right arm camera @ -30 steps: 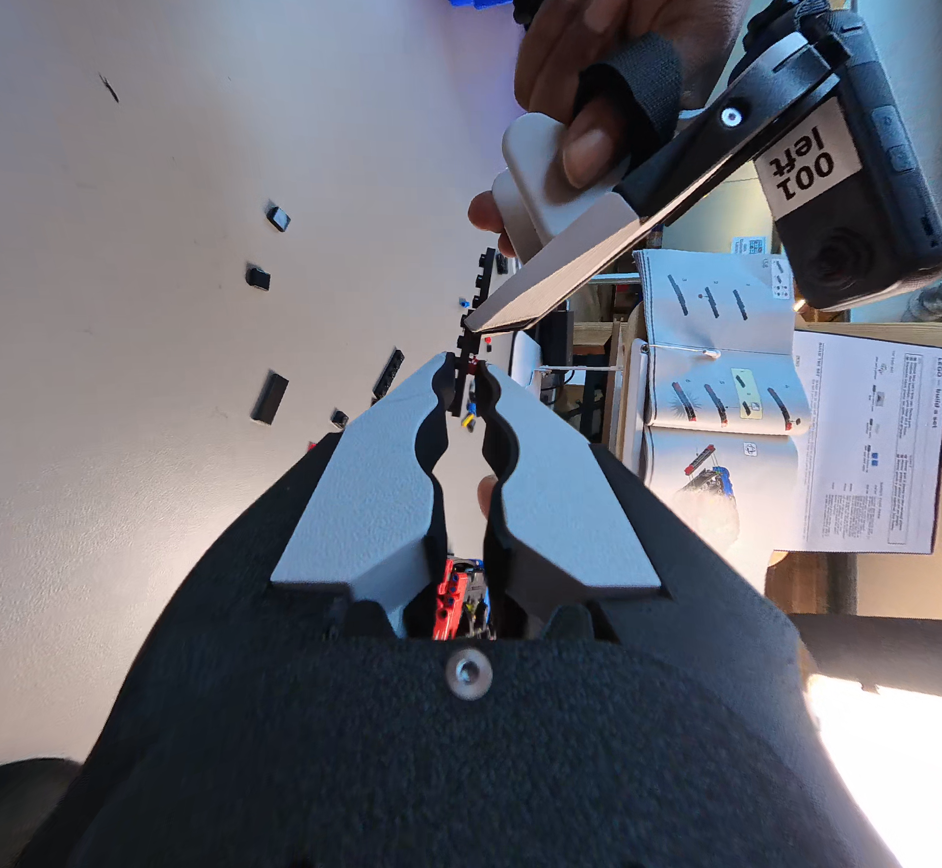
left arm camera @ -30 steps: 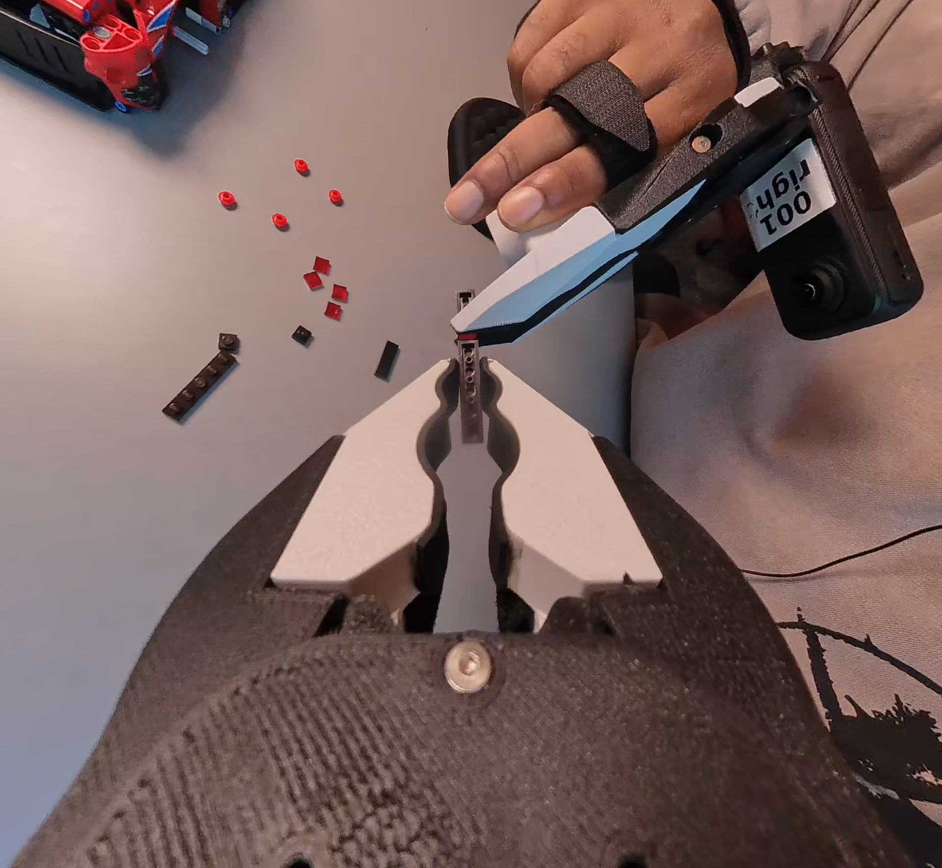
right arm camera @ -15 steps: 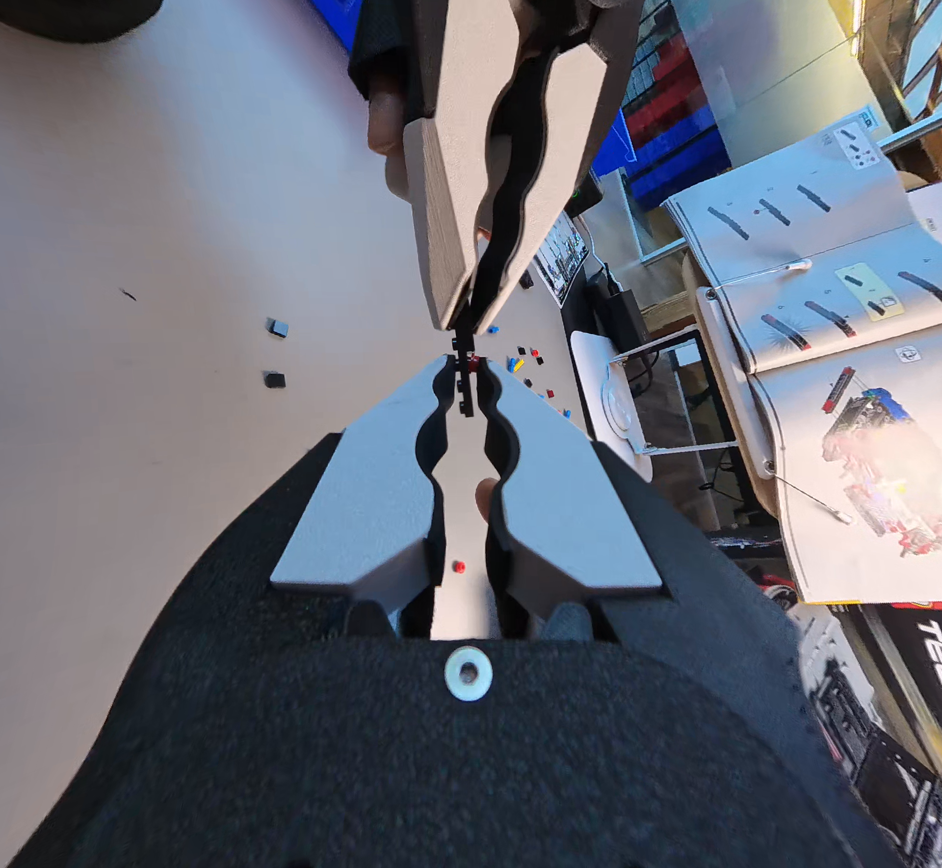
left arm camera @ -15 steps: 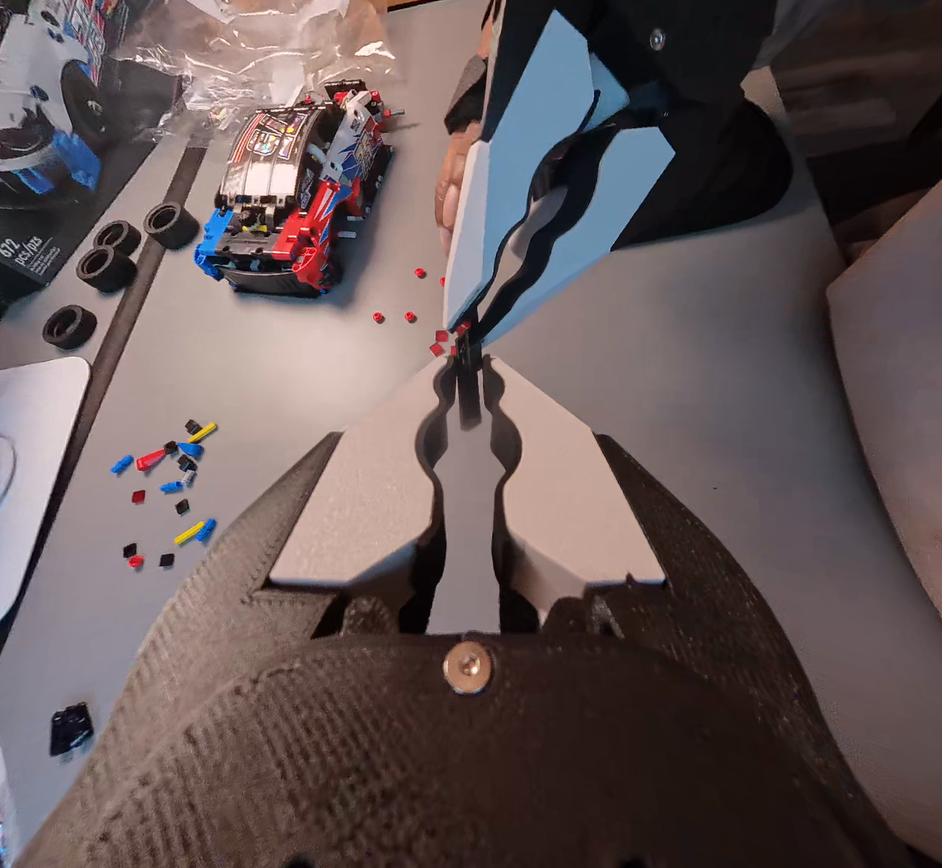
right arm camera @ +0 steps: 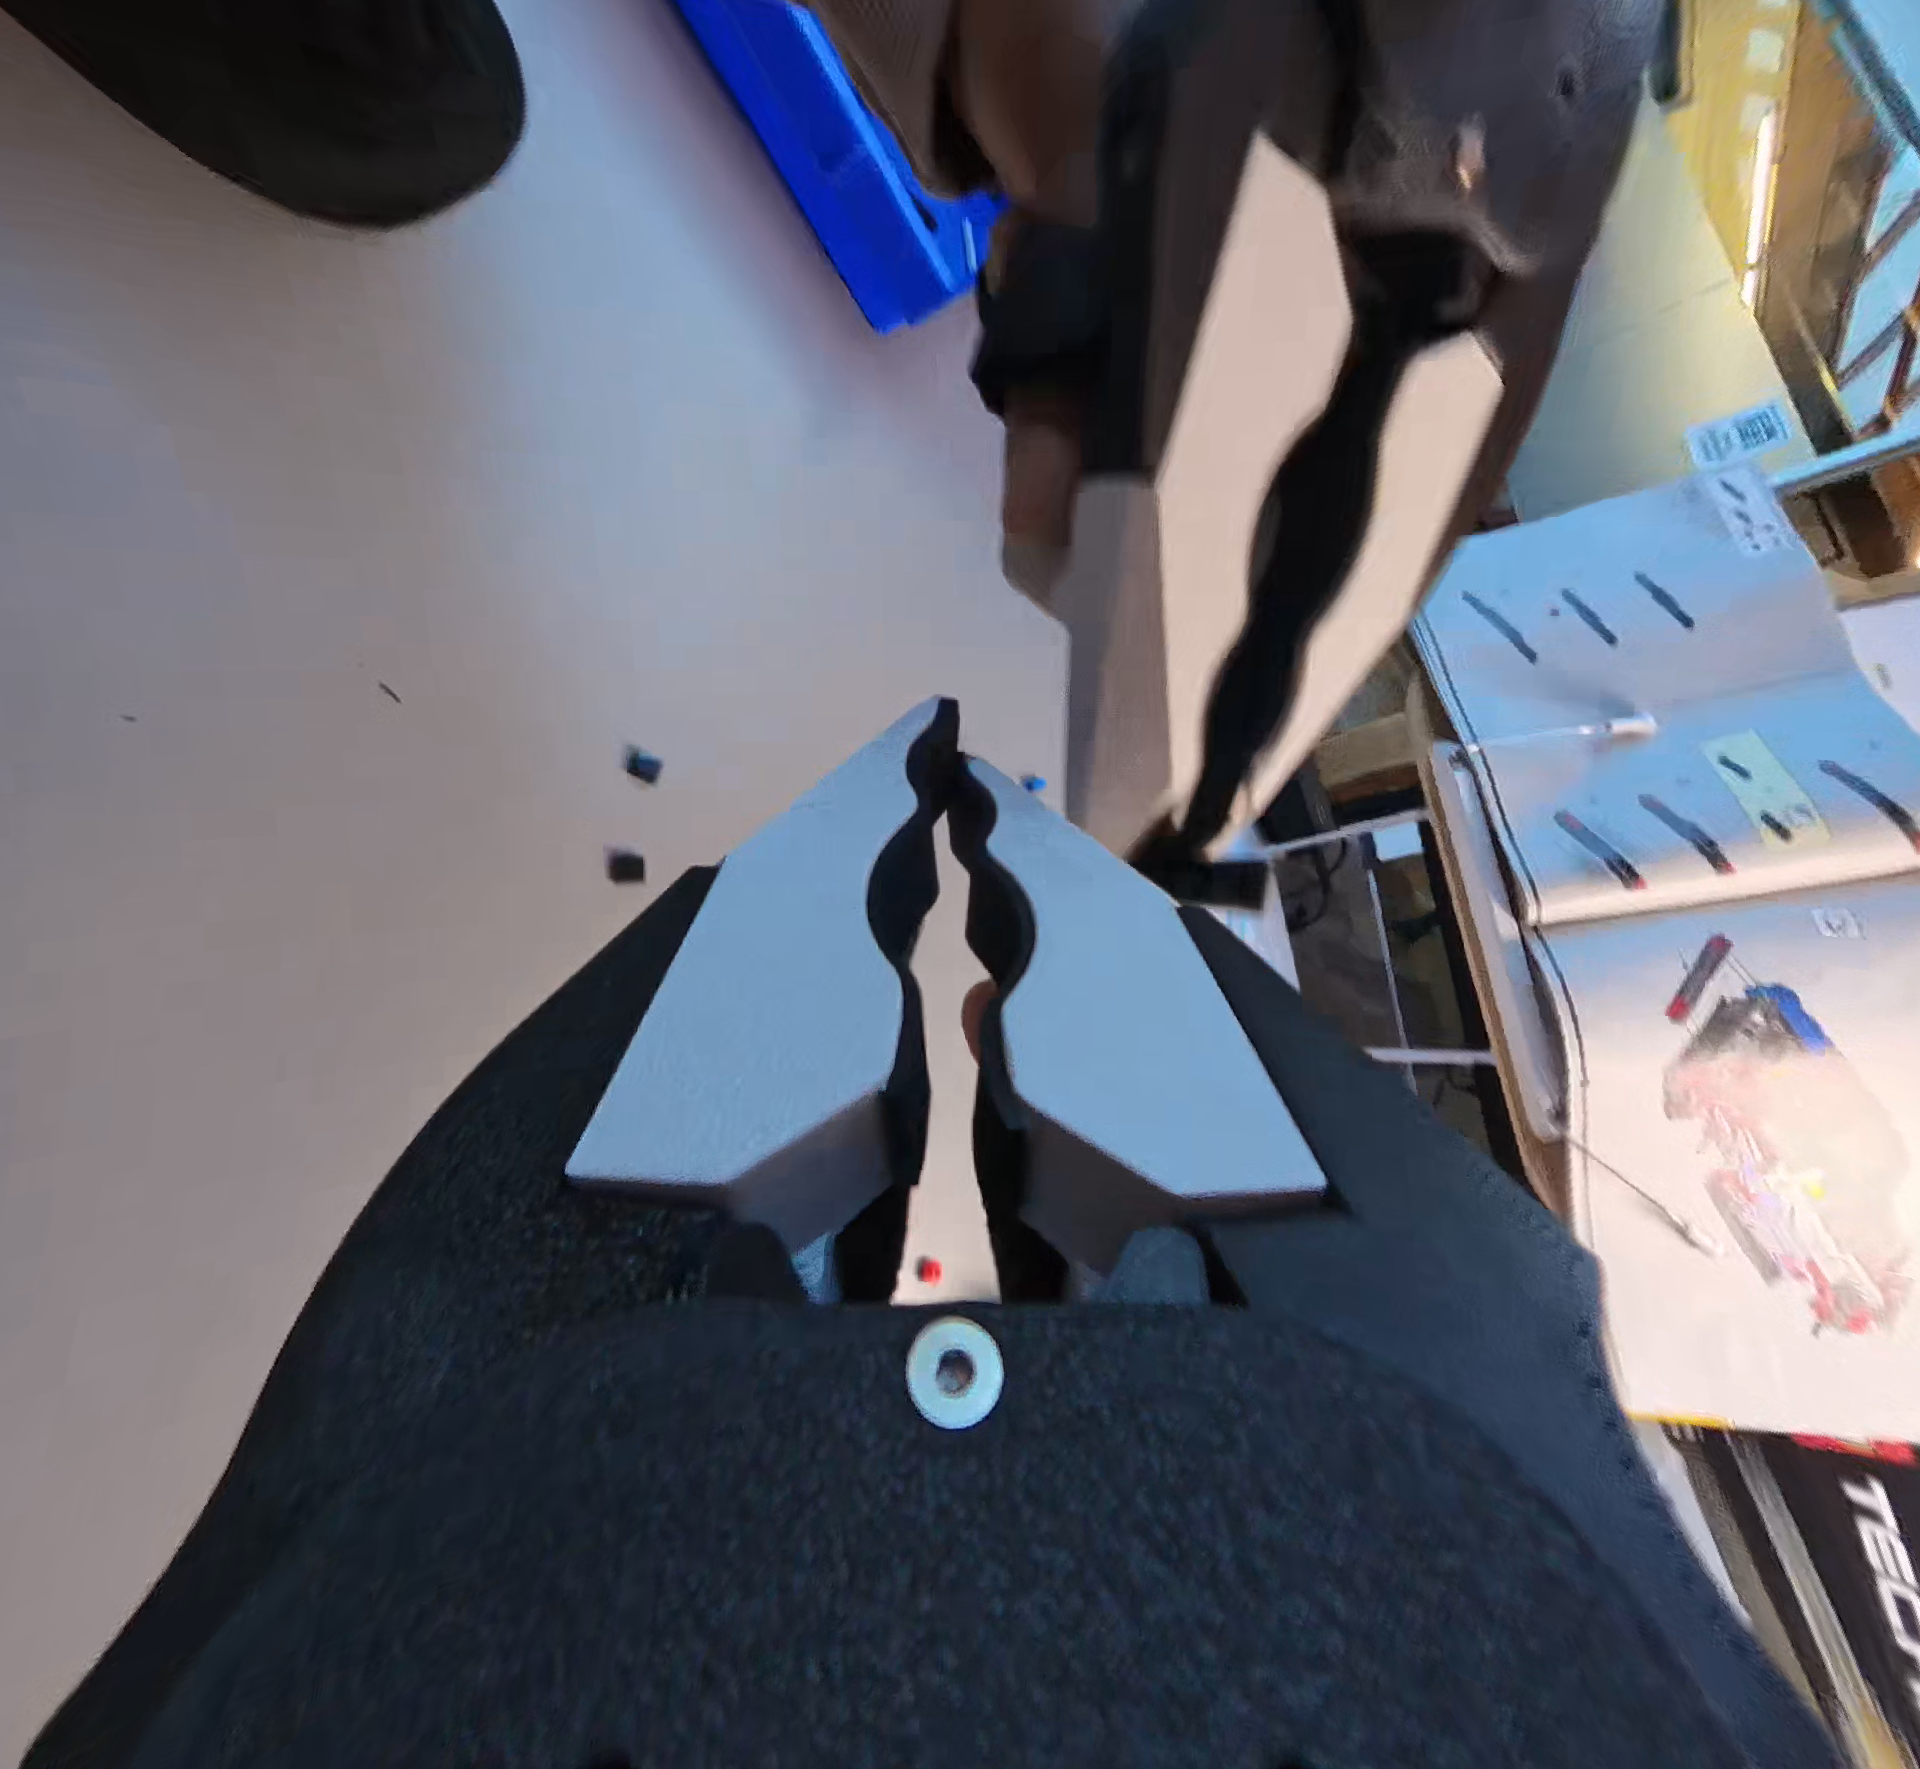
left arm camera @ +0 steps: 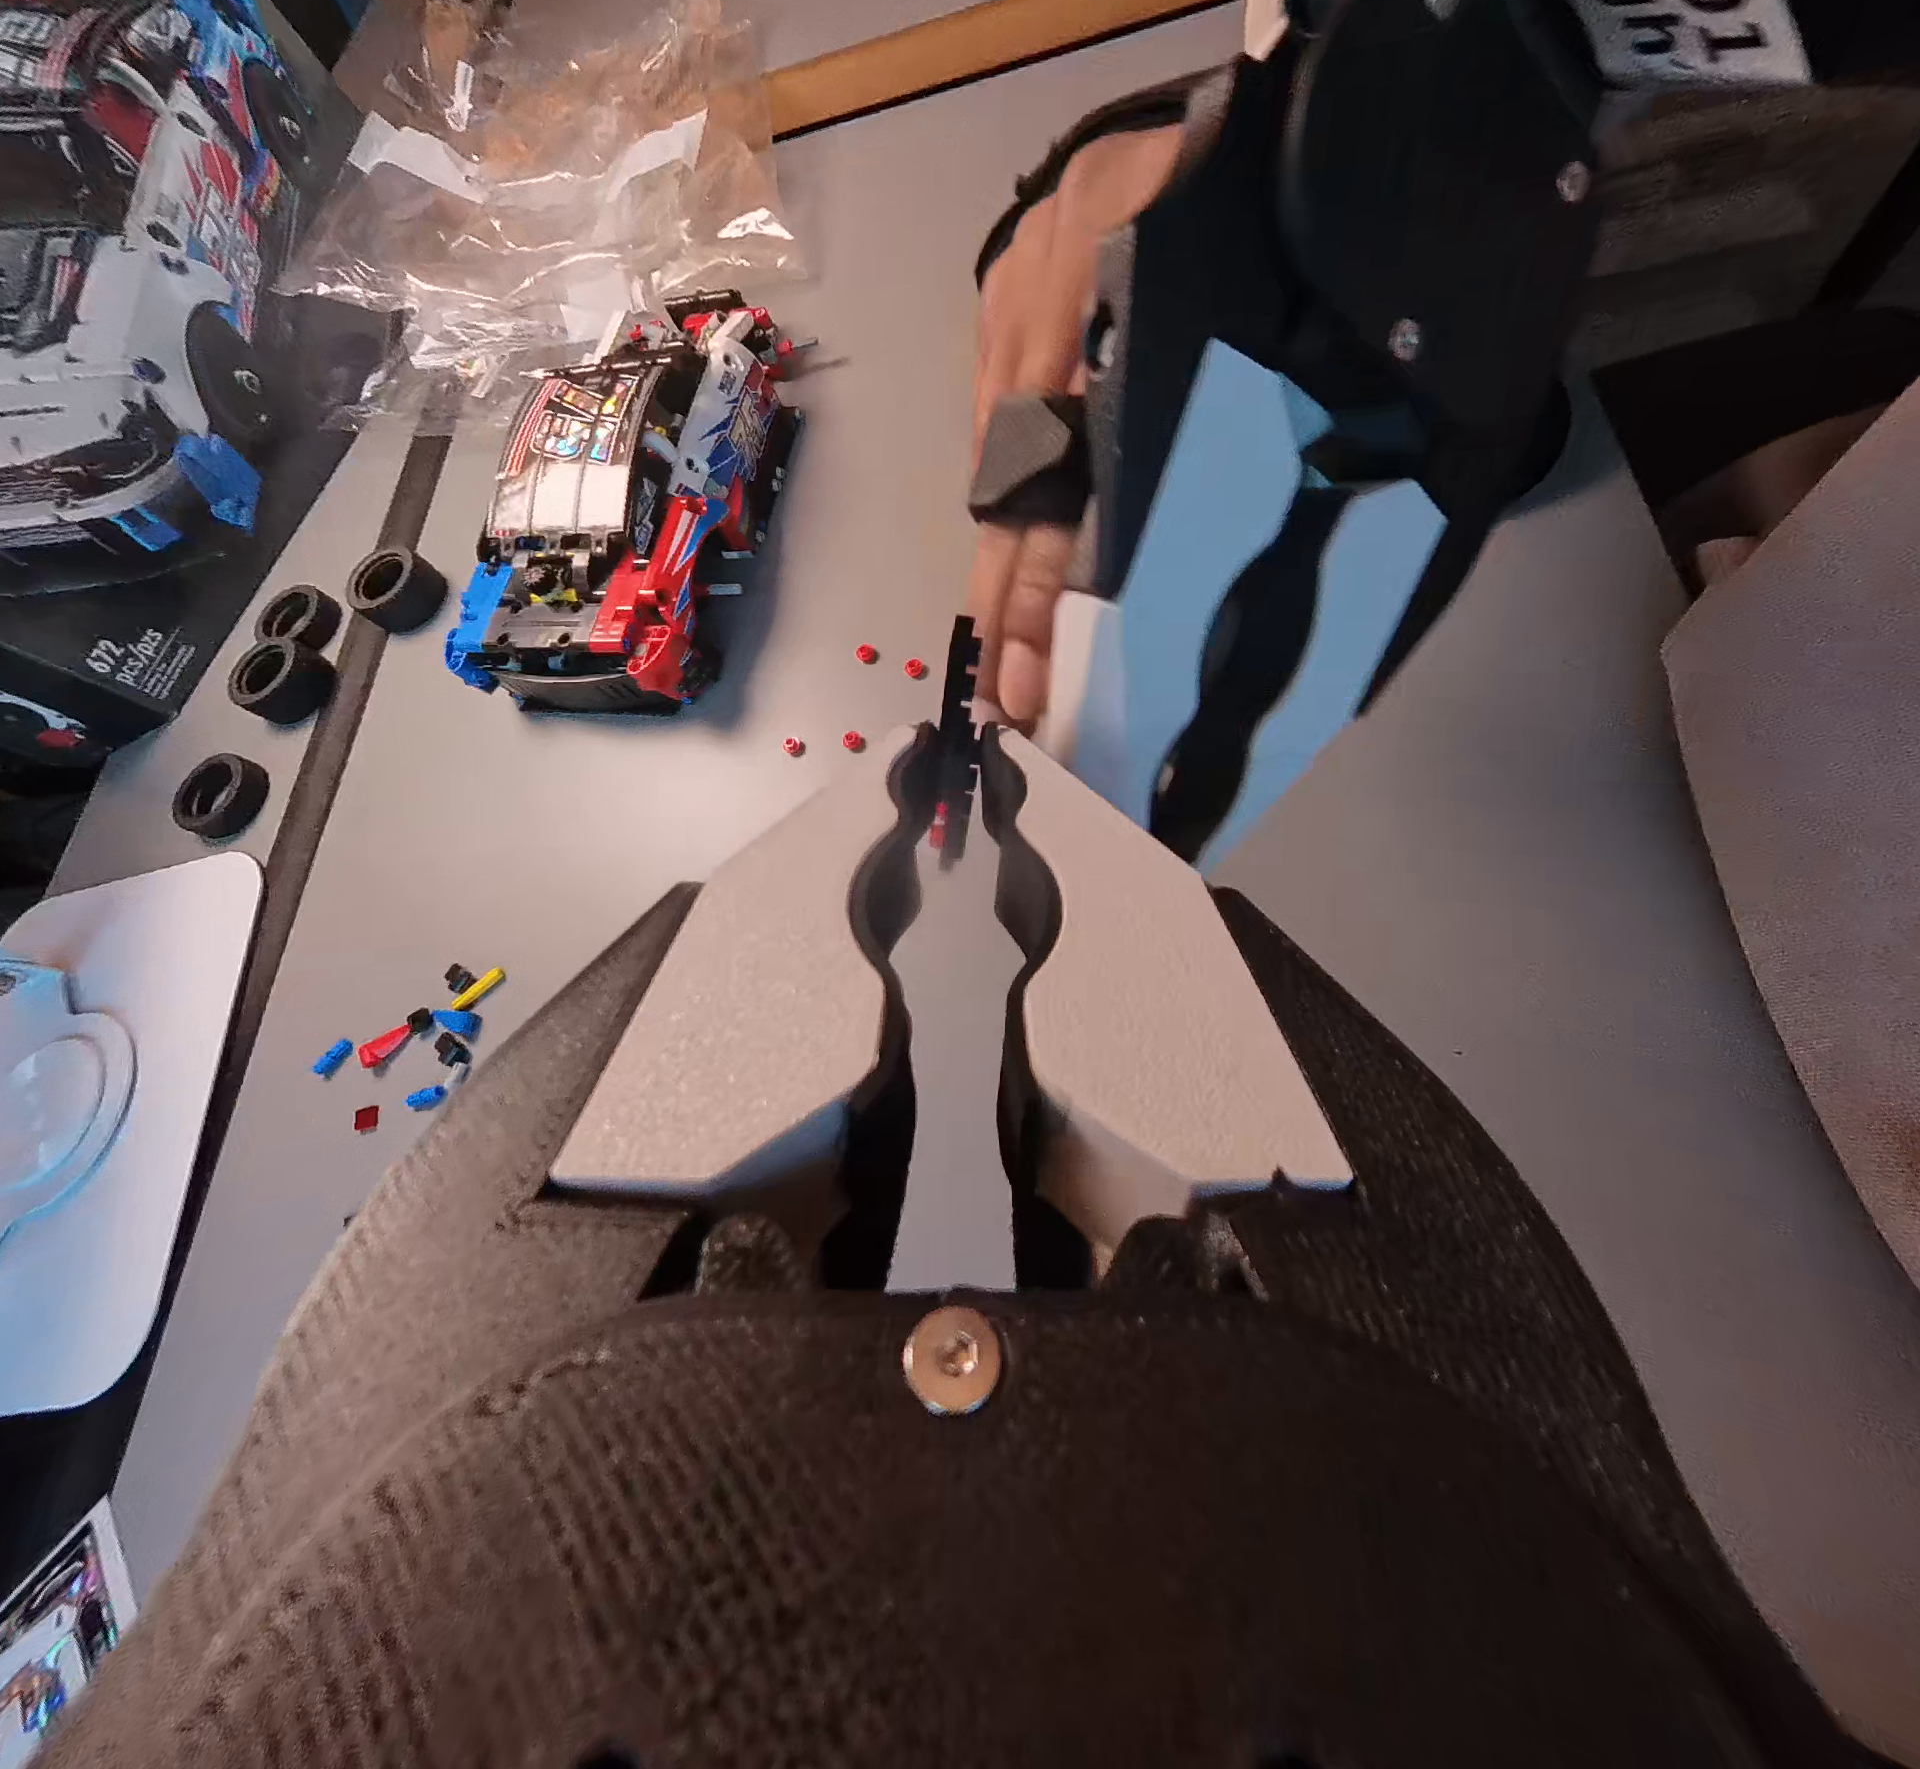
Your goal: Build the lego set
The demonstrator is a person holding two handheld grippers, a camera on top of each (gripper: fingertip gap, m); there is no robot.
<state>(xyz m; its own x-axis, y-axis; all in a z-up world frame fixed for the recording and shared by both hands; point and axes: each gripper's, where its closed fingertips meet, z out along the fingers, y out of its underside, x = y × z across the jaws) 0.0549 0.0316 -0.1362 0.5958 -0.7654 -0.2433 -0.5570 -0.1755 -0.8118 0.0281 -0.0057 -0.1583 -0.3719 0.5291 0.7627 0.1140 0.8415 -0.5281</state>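
Four black tyres lie unmounted at centre left of the left wrist view, just beside the red, white and blue car model, so the wheels are judged not yet fitted. The body of the model looks largely assembled. Loose stock remaining: four small red round studs directly ahead of the fingertips, and a cluster of mixed small parts at lower left. Emptied clear bags lie beyond the model, with the set box at the left edge.

The left hand-held gripper is clenched on a thin black studded plate, held upright at frame centre above the worktop; a small red piece appears seated low on the plate. This sub-assembly is judged still in progress.

The right hand-held gripper has its tips nearly touching, with a dark sliver between them. Whether it grips a part cannot be told. In the left wrist view it hangs, blurred, just beside the plate at upper right.

Clearances:
- Open worktop lies right of centre in the left wrist view and across the left half of the right wrist view, where only two small black pieces rest.
- A wooden worktop edge crosses the upper frame.
- The instruction booklet occupies the right side of the right wrist view; a blue bin sits at top centre.
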